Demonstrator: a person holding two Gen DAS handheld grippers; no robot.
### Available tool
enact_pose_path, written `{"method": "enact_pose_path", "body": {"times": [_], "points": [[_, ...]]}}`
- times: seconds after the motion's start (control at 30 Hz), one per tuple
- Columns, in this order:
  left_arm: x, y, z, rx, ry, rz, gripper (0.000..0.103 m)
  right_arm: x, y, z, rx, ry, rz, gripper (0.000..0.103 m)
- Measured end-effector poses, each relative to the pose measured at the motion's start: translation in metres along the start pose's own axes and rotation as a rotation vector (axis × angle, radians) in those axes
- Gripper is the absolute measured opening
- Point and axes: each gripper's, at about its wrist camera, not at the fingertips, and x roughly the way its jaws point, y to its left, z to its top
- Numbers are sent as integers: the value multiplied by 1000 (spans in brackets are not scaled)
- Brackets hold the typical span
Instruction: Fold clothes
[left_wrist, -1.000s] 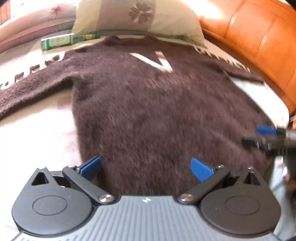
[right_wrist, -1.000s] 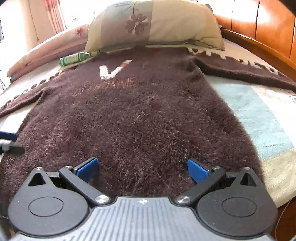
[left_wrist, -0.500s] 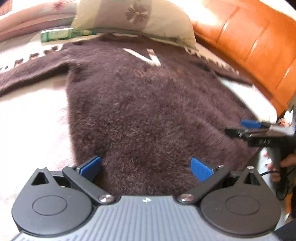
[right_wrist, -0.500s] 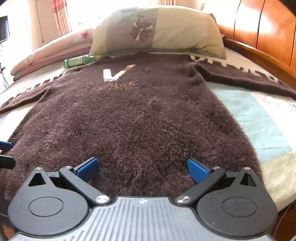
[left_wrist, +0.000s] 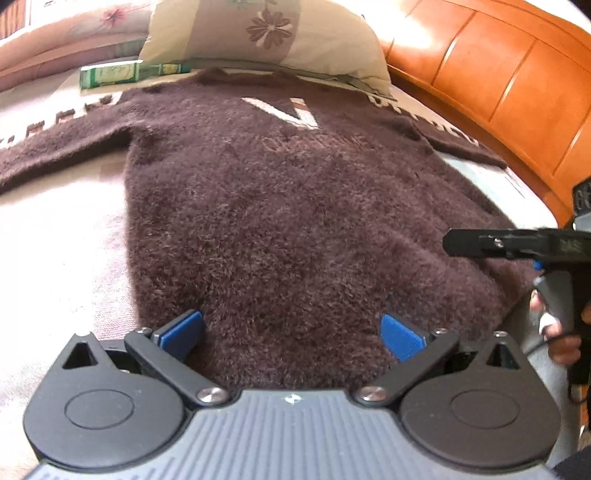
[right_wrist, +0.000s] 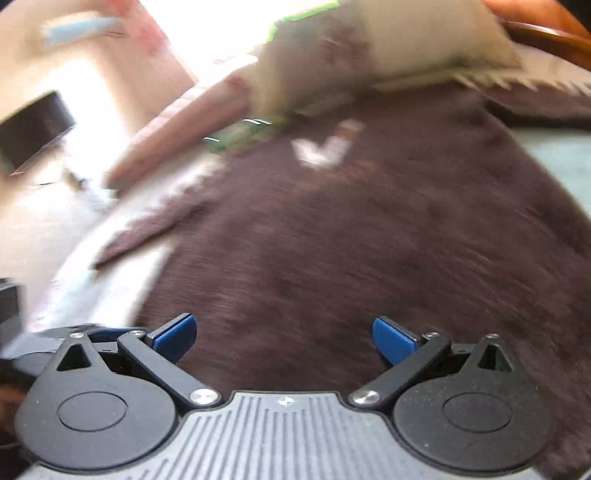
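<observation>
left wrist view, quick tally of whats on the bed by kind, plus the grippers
sweater: 1, brown, spread flat
pillow: 1, with a flower print
green bottle: 1, lying beside the pillow
folded pink quilt: 1
grippers: 2, left gripper and right gripper, both open over the hem
total: 6

left wrist: low at hem, faces pillow (left_wrist: 266, 33) | right wrist: same, blurred | shared: sweater (left_wrist: 295, 221)

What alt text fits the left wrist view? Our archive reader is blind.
A fuzzy brown sweater lies flat on a bed, sleeves spread, with the open left gripper over its hem. A pillow and green bottle lie beyond; the right gripper enters from the right.
</observation>
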Motion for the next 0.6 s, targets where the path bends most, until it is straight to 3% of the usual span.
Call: {"method": "enact_pose_path", "body": {"times": [0.2,0.3,0.5,0.6], "points": [[0,-3,-3,41,-12,4,102,-40,-40,-3,63,-44,-203,103],[1,-6,-5,64,-13,15,102,-52,-45,1,134,-65,-204,103],[0,-5,-5,68,-10,9,102,-40,-18,18,-11,-84,-212,103],[-3,-2,-4,80,2,-1,102,-25,-26,27,16,-33,-273,103]]}}
